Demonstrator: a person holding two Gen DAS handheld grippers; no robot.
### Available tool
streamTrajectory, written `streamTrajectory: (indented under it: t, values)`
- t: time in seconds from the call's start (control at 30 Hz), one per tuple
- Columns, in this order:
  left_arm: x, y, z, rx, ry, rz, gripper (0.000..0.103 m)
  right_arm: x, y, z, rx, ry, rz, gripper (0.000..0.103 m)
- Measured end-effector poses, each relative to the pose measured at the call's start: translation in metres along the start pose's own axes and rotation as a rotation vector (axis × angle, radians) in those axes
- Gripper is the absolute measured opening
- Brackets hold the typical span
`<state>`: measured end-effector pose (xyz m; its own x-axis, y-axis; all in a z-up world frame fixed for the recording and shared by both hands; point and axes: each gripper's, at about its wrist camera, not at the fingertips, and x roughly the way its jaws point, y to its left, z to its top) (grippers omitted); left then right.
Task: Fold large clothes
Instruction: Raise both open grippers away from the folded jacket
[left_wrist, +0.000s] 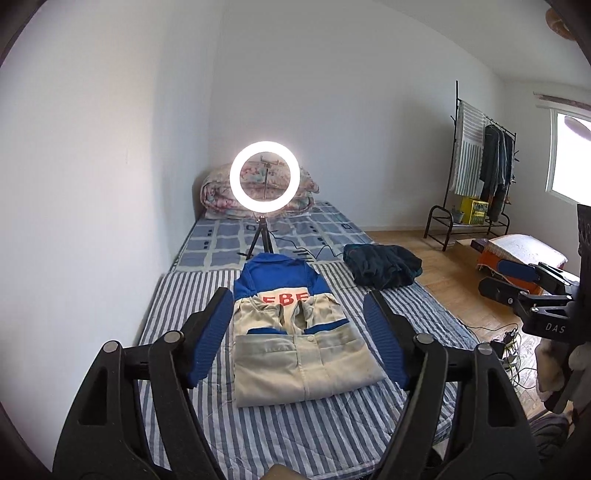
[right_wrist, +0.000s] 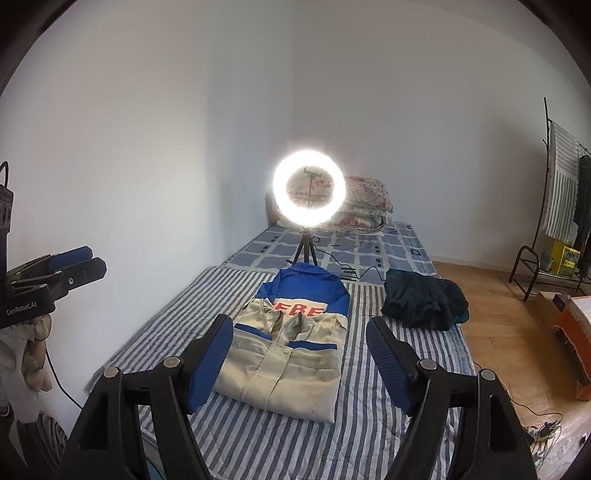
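Left tool (left_wrist: 295, 325): jaws wide apart, nothing between the blue ribbed pads (left_wrist: 208, 343), held above the bed (left_wrist: 295, 435). "GenRobot.AI" printed in white on its black body, read from the right wrist view.

Ahead of and below both tools: folded jacket (left_wrist: 295, 339), lying flat on the striped blue-and-white cover, cream lower part, blue shoulders and collar. Red letters on the cream band, partly hidden by the folded-in sleeves; "EBE" or "FBE", cannot tell which.

Beyond the jacket: lit ring light (left_wrist: 264, 176) on a small black tripod, standing on the checked sheet; folded floral quilt (left_wrist: 218, 195) behind it against the wall.

Right of the jacket, apart from it: dark teal garment (left_wrist: 382, 267), bunched up at the bed edge.

Right tool (right_wrist: 300, 352): jaws wide apart, empty, also above the bed. "DAS" legible on its black frame in the left wrist view, remainder cut off.

Further right: clothes rack (left_wrist: 476, 170) with hung garments, yellow box on its lower shelf, print unreadable.
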<state>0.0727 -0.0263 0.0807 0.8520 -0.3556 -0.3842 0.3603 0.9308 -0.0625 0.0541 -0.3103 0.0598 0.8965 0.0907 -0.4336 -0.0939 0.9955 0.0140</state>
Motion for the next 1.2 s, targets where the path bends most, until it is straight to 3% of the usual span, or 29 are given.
streamTrajectory:
  t: [0.1, 0.33, 0.67, 0.87, 1.2]
  values:
    - [-0.006, -0.002, 0.006, 0.0, -0.02, 0.013, 0.085, -0.002, -0.004, 0.006, 0.005, 0.003, 0.012, 0.077]
    - [-0.008, -0.004, 0.017, 0.035, -0.038, 0.056, 0.085, 0.006, -0.012, 0.02, -0.001, -0.014, 0.007, 0.077]
    - [0.023, -0.004, 0.039, 0.098, -0.099, 0.095, 0.085, 0.045, -0.023, 0.036, 0.009, 0.002, -0.005, 0.077]
    - [0.077, 0.0, 0.048, 0.133, -0.074, 0.082, 0.085, 0.094, -0.036, 0.052, 0.007, 0.035, -0.015, 0.077]
    - [0.209, 0.037, 0.066, 0.127, 0.026, 0.09, 0.085, 0.211, -0.078, 0.084, 0.027, 0.103, -0.042, 0.077]
